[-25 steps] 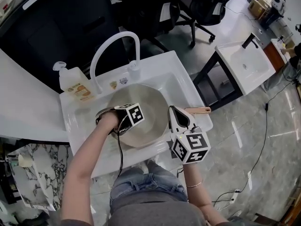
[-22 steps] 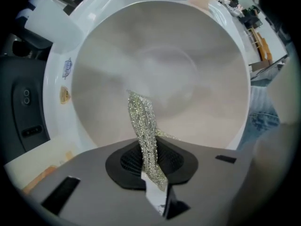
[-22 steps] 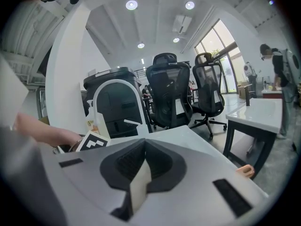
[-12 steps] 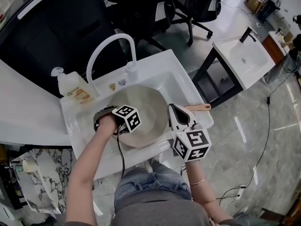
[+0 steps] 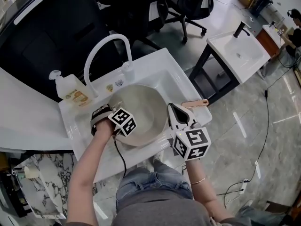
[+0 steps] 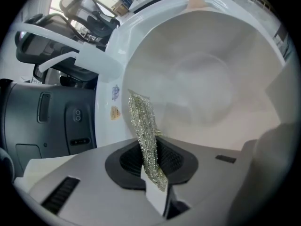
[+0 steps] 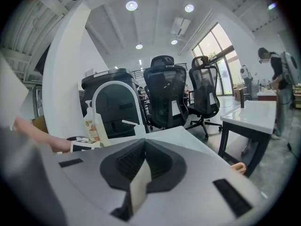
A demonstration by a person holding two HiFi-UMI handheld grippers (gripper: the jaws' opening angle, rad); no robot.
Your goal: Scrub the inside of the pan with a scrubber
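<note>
Sink (image 5: 155, 62), white, cradling pan (image 5: 146, 107); left tool (image 6: 150, 166) clenched on scrubber (image 6: 143, 126), aimed at pan's inner wall (ready to scrub); right tool (image 7: 141, 182) closed, empty, at sink's right edge.

Pan handle's (image 5: 195, 103) near stretch out of sight beneath the right gripper (image 5: 172, 110).

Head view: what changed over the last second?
The left hand-held gripper, shut on the scrubber, slid left across the pan toward its left rim. The right hand-held gripper stayed at the right rim near the handle. The pan did not move.
</note>
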